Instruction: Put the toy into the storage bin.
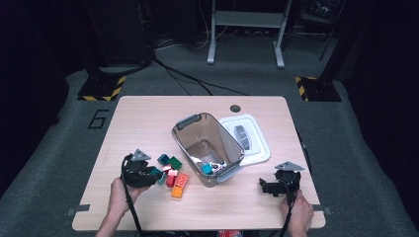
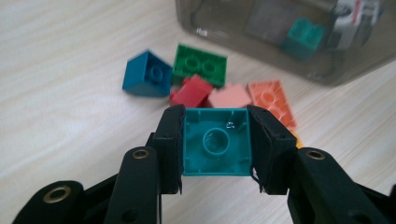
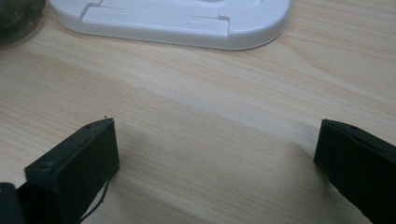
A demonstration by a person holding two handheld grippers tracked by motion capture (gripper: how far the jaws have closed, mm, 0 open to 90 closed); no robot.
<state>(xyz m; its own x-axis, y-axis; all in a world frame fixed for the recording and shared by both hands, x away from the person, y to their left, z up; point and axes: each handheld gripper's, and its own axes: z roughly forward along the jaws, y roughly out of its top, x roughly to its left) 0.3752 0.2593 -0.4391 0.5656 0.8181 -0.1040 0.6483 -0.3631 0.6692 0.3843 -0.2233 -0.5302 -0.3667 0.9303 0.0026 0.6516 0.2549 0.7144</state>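
The left gripper (image 2: 215, 144) squeezes a teal block (image 2: 215, 142) by its two flat sides, above the table (image 1: 148, 123). The block looks light, hard and a bit slippery. The bin (image 1: 190, 129) sits in the middle. The right gripper (image 3: 217, 154) is wide apart, holding nothing

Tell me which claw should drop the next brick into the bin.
Left. The left claw already grips a teal brick, close to the grey bin. The right claw stands open with nothing in it, over bare table by the white lid.
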